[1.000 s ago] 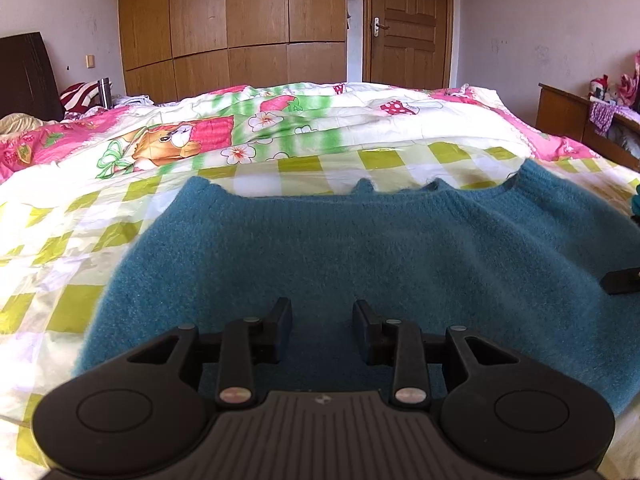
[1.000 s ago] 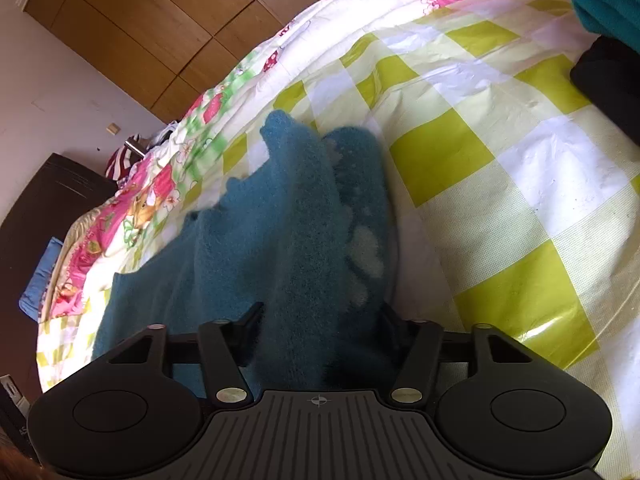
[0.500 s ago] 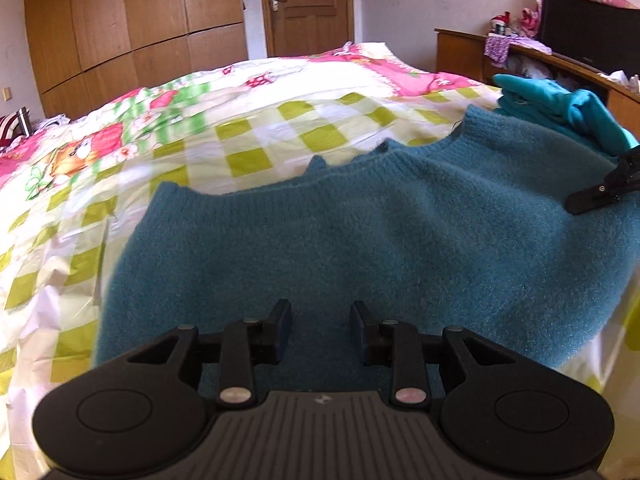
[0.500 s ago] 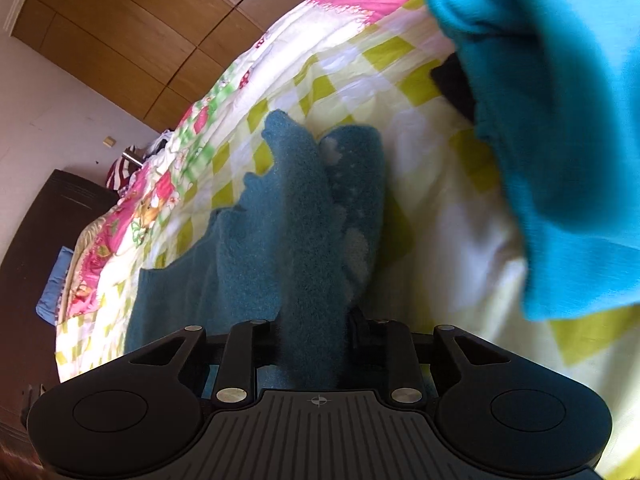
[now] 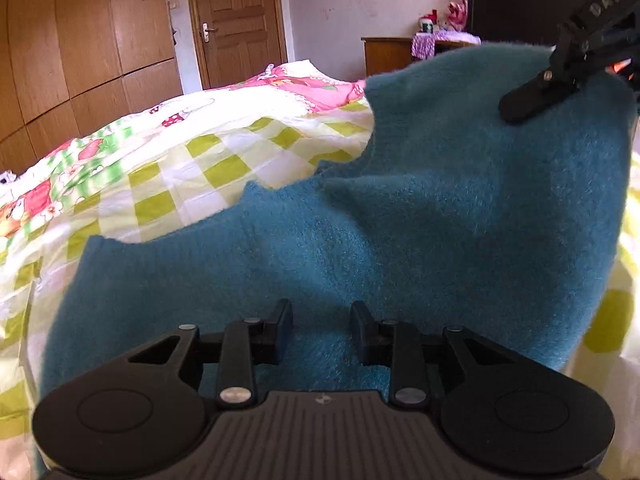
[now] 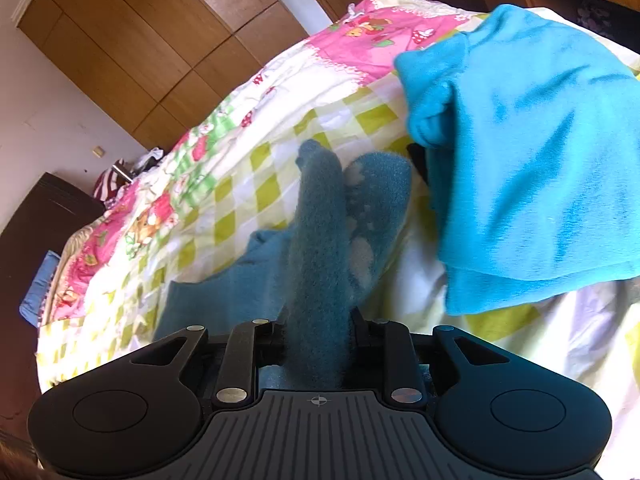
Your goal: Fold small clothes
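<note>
A fuzzy teal sweater (image 5: 400,240) lies spread on the bed, its right side lifted into the air. My left gripper (image 5: 320,332) sits at the sweater's near edge, and the fabric fills the narrow gap between its pads. My right gripper (image 6: 318,320) is shut on a raised fold of the same sweater (image 6: 320,240), which stands up between its fingers. In the left wrist view the right gripper (image 5: 536,96) appears at the upper right, clamped on the sweater's lifted corner.
A bright turquoise garment (image 6: 540,160) lies heaped to the right on the checked yellow-green and pink bedspread (image 5: 200,168), with a dark item (image 6: 418,160) under its edge. Wooden wardrobes (image 5: 100,40), a door (image 5: 236,20) and a side cabinet (image 5: 388,56) stand beyond the bed.
My right gripper's jaws narrowed onto the sweater fold and rose with it, lifting the sweater's right side. My left gripper swung right along the near edge, still on the fabric.
</note>
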